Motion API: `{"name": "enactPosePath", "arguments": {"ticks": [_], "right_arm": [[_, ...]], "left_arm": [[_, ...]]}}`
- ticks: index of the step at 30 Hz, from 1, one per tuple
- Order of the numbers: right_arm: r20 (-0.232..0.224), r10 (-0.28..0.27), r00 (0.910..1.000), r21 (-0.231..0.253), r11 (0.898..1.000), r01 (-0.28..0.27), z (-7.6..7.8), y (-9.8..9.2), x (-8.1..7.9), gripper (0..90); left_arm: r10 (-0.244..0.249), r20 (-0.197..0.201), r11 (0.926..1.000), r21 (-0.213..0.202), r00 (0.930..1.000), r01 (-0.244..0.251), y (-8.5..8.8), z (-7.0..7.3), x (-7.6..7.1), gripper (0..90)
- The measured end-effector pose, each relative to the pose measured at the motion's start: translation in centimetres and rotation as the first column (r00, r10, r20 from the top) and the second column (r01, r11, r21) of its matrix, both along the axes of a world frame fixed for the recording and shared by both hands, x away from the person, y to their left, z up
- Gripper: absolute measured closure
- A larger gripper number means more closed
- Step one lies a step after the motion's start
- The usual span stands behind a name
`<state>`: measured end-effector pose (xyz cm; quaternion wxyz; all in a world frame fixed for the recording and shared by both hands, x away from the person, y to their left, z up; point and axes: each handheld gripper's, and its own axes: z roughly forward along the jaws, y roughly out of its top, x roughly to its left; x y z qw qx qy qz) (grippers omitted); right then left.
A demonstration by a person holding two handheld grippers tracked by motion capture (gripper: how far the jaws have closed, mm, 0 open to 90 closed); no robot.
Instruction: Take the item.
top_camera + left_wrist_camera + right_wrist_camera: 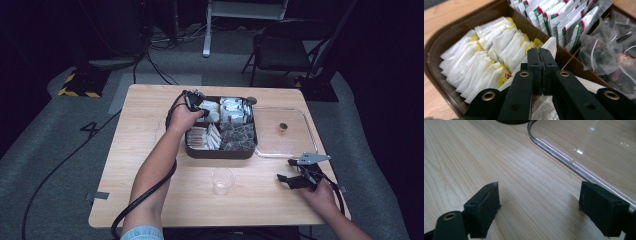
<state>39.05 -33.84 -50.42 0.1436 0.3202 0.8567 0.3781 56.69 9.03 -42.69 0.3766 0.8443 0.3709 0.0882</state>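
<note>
A brown compartment tray (220,153) holds white and yellow tea sachets (486,57), red and green striped packets (564,22) and dark clear bags (604,50). My left gripper (200,107) (539,51) reaches into the sachet compartment at the tray's far left. Its jaws are pressed together on the edge of one white sachet (550,43), which sticks up past the tips. My right gripper (285,170) (539,205) rests open on the wood near the table's right front, with nothing between its fingers.
A clear plastic cup (223,180) stands in front of the brown tray. A clear glass tray (285,150) (564,157) lies to its right with a small brown object (283,127) in it. A chair (280,50) stands beyond the table.
</note>
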Motion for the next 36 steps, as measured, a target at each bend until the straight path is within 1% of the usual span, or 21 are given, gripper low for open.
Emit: {"name": "enactPosePath", "arguments": {"ticks": [1,2,3,9,14,15,16,18,25,26,27,29,33,34,36], "right_arm": [[0.000,0.000,1.0000,0.000,1.000,0.000,0.0,0.0,0.0,16.8],[0.000,0.000,1.0000,0.000,1.000,0.000,0.0,0.0,0.0,16.8],[0.000,0.000,1.0000,0.000,1.000,0.000,0.0,0.0,0.0,16.8],[0.000,0.000,1.0000,0.000,1.000,0.000,0.0,0.0,0.0,16.8],[0.000,0.000,1.0000,0.000,1.000,0.000,0.0,0.0,0.0,16.8],[0.000,0.000,1.0000,0.000,1.000,0.000,0.0,0.0,0.0,16.8],[0.000,0.000,1.0000,0.000,1.000,0.000,0.0,0.0,0.0,16.8],[0.000,0.000,1.0000,0.000,1.000,0.000,0.0,0.0,0.0,16.8],[0.000,0.000,1.0000,0.000,1.000,0.000,0.0,0.0,0.0,16.9],[0.000,0.000,1.0000,0.000,1.000,0.000,0.0,0.0,0.0,16.9],[0.000,0.000,1.0000,0.000,1.000,0.000,0.0,0.0,0.0,16.9],[0.000,0.000,1.0000,0.000,1.000,0.000,0.0,0.0,0.0,16.8],[0.000,0.000,1.0000,0.000,1.000,0.000,0.0,0.0,0.0,16.8],[0.000,0.000,1.0000,0.000,1.000,0.000,0.0,0.0,0.0,16.8],[0.000,0.000,1.0000,0.000,1.000,0.000,0.0,0.0,0.0,16.8]], "left_arm": [[-0.003,0.003,1.0000,-0.003,1.0000,0.003,0.1,0.3,-0.1,88.3],[-0.003,0.003,1.0000,-0.003,1.0000,0.003,0.1,0.3,-0.1,88.3],[-0.008,0.018,1.0000,-0.004,0.9998,0.008,0.2,0.9,-0.4,88.3],[-0.016,0.062,0.9998,-0.014,0.9979,0.017,0.8,3.1,-1.5,88.3],[-0.020,0.087,0.9995,-0.022,0.9960,0.022,1.1,4.7,-2.8,88.3],[-0.020,0.087,0.9995,-0.022,0.9960,0.022,1.1,4.7,-2.8,88.3],[-0.022,0.094,0.9993,-0.027,0.9953,0.025,1.1,5.3,-3.4,88.3],[-0.031,0.102,0.9991,-0.026,0.9943,0.034,1.2,5.9,-4.0,88.3],[-0.073,0.134,0.9959,-0.043,0.9883,0.079,1.4,7.5,-6.9,88.3],[-0.073,0.134,0.9959,-0.043,0.9883,0.079,1.4,7.5,-6.9,88.3],[-0.087,0.144,0.9943,-0.049,0.9857,0.095,1.4,8.0,-7.8,88.3],[-0.102,0.157,0.9925,-0.051,0.9823,0.111,1.4,8.5,-8.7,88.3],[-0.121,0.168,0.9891,-0.063,0.9783,0.133,1.4,9.2,-10.6,88.3],[-0.125,0.181,0.9886,-0.060,0.9755,0.138,1.4,9.4,-11.1,88.3],[-0.135,0.189,0.9876,-0.053,0.9726,0.148,1.4,9.7,-11.9,88.3]]}}
